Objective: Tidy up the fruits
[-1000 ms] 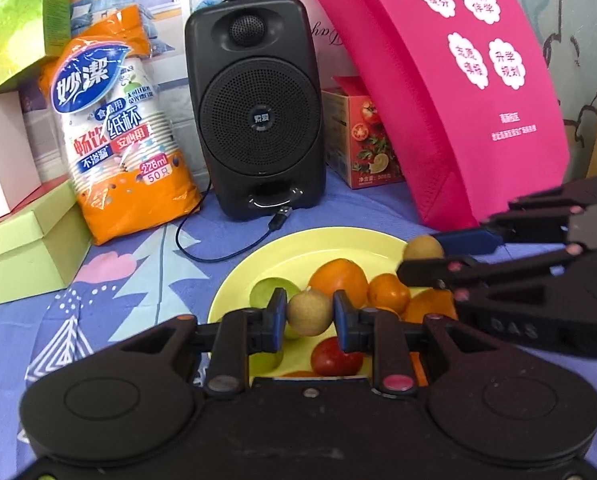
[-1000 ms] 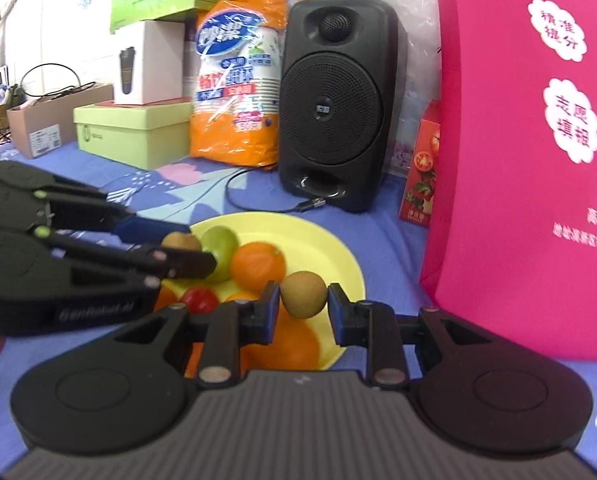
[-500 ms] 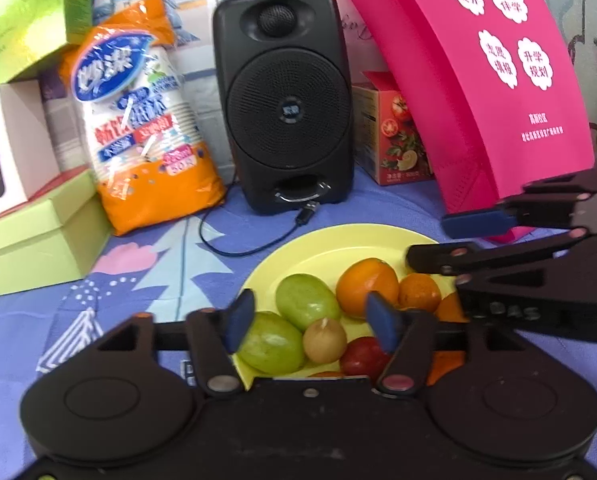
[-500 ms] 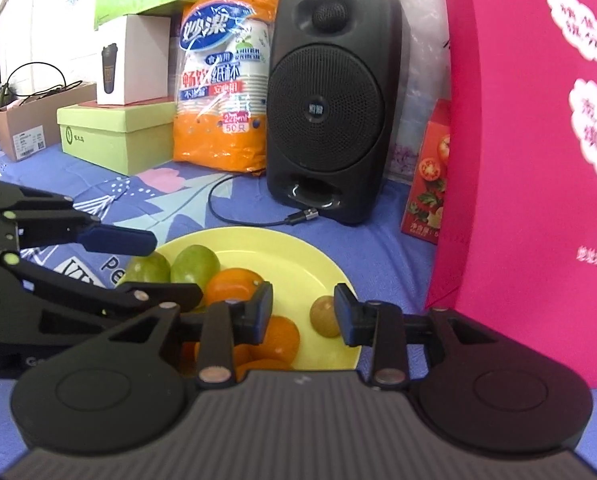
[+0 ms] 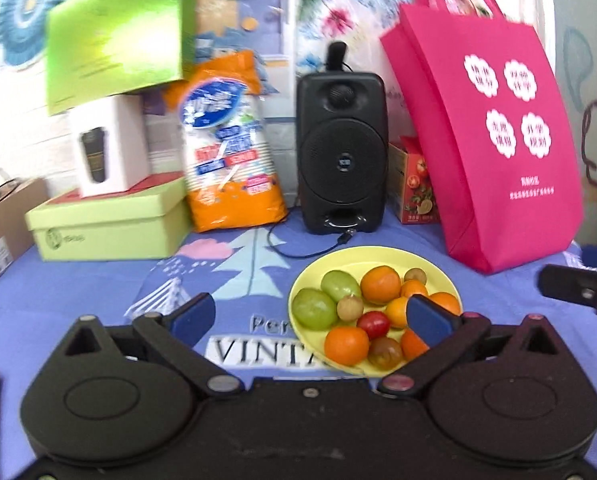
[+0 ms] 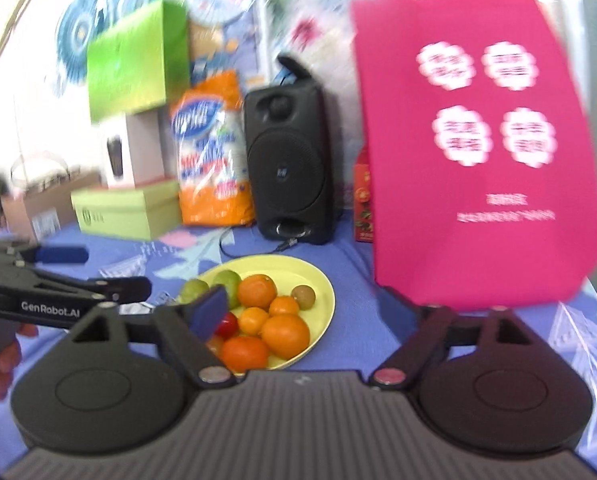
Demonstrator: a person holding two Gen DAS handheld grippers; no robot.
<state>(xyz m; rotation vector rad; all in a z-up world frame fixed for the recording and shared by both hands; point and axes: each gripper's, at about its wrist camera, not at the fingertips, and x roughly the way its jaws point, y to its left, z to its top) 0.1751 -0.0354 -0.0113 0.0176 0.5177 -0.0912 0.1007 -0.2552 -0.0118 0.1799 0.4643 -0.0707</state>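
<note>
Both grippers have pulled back and up from the plate since a second ago, when each pinched a small brown fruit over it; those two fruits now lie on the plate (image 5: pixel 438 270) among the rest. Left gripper (image 5: pixel 310 314): fingers spread wide, nothing between them, hanging over the blue cloth (image 5: pixel 98 280) just short of the plate's near rim. Right gripper (image 6: pixel 318 308): left pad visible and far out to the side, the other finger also swung wide, nothing held.

Plate contents, left wrist view: two green fruits (image 5: pixel 314 308) on the left side, one small brown fruit (image 5: pixel 349 307) touching them near the middle, a second small brown fruit (image 5: pixel 414 275) near the far right rim, several oranges (image 5: pixel 380 284), a red tomato (image 5: pixel 373 324) and a darker reddish-brown fruit (image 5: pixel 385 353) at the near edge. All rest inside the rim; none is seen on the cloth. Skins look smooth and round, so they would likely roll if nudged.

Judgement: the placing step reads as done and this is the retreat. No loose fruit shows in either view, so the task appears at or near its end. If more sorting is wanted, the next move would need a fresh approach from above with the fingers spread, avoiding the crowded pile.

Behind the plate stand a black speaker (image 5: pixel 341 152) and a pink bag (image 5: pixel 494 140). The right wrist view is motion-blurred.
</note>
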